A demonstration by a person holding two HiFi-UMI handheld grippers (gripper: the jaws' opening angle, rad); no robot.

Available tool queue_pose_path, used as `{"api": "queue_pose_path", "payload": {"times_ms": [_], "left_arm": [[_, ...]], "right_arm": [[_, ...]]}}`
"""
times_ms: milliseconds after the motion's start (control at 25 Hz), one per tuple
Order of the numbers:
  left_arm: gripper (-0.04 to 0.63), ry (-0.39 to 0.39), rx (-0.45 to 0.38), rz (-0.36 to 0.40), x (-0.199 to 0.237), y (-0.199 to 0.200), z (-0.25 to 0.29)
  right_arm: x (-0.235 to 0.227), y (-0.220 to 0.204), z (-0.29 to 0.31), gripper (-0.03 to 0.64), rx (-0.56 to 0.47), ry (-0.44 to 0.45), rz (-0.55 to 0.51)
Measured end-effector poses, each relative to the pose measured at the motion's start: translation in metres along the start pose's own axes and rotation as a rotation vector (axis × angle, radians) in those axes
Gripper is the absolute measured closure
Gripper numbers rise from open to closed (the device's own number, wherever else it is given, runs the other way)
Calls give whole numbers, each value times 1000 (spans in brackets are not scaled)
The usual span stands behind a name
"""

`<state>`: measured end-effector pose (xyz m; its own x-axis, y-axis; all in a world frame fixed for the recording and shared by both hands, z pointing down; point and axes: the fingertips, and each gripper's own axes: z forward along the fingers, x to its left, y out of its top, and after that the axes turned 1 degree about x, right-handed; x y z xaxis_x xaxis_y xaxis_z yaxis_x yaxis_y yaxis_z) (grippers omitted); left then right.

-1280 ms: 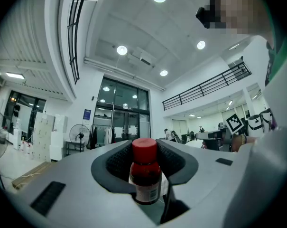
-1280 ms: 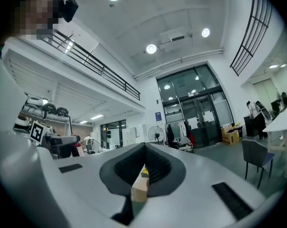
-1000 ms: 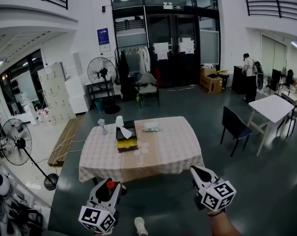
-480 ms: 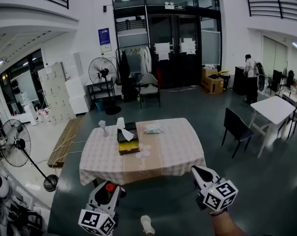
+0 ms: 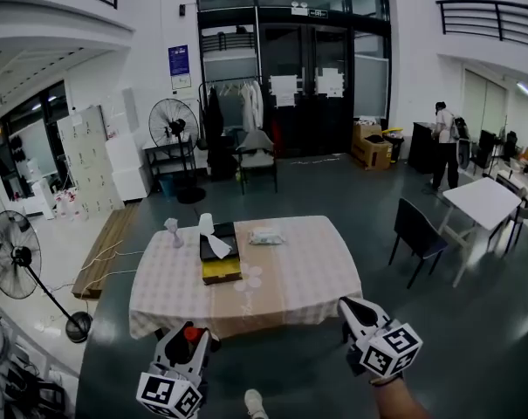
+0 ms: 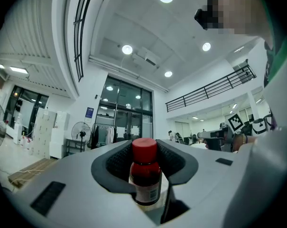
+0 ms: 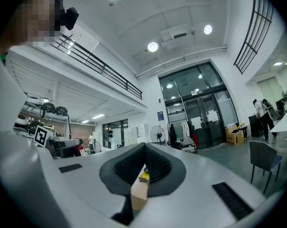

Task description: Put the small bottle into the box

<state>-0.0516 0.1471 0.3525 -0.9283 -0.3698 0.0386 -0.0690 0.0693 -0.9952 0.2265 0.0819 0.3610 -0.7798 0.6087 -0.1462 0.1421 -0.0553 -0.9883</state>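
Observation:
My left gripper (image 5: 192, 329) is at the bottom left of the head view, shut on a small dark bottle (image 6: 145, 175) with a red cap that stands upright between its pads. My right gripper (image 5: 347, 306) is at the bottom right, its jaws shut with nothing in them. Both are short of the near edge of a table (image 5: 303, 273) with a checked cloth. On the table's left half lies the box (image 5: 220, 269), black with a yellow near part, and white paper lies across it. In the right gripper view the box (image 7: 143, 176) shows small, past the closed tips.
A white roll (image 5: 206, 223), a small stemmed thing (image 5: 171, 228) and a flat packet (image 5: 265, 235) lie on the table's far side. A dark chair (image 5: 415, 230) and a white table (image 5: 486, 201) stand to the right. Standing fans (image 5: 16, 264) are on the left. A person (image 5: 442, 138) stands far back.
Both grippers have moved forward toward the table, which now sits nearer and a little further left in the head view. The bottle stays in the left jaws.

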Motion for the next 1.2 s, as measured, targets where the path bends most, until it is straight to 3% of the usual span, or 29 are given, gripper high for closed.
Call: {"api": "queue_pose_path", "payload": {"times_ms": [400,840,1200], "left_arm": [[425,-15,6,-9,81,15,81],[425,-19,-14,-24,199,32,160],[425,-10,1,-17,269,26,207]], "right_arm": [[-18,22,116,611,-1,9,-6],[-15,50,260,611,-23,28,-20],[-20,43,349,611,-22,41,-15]]}}
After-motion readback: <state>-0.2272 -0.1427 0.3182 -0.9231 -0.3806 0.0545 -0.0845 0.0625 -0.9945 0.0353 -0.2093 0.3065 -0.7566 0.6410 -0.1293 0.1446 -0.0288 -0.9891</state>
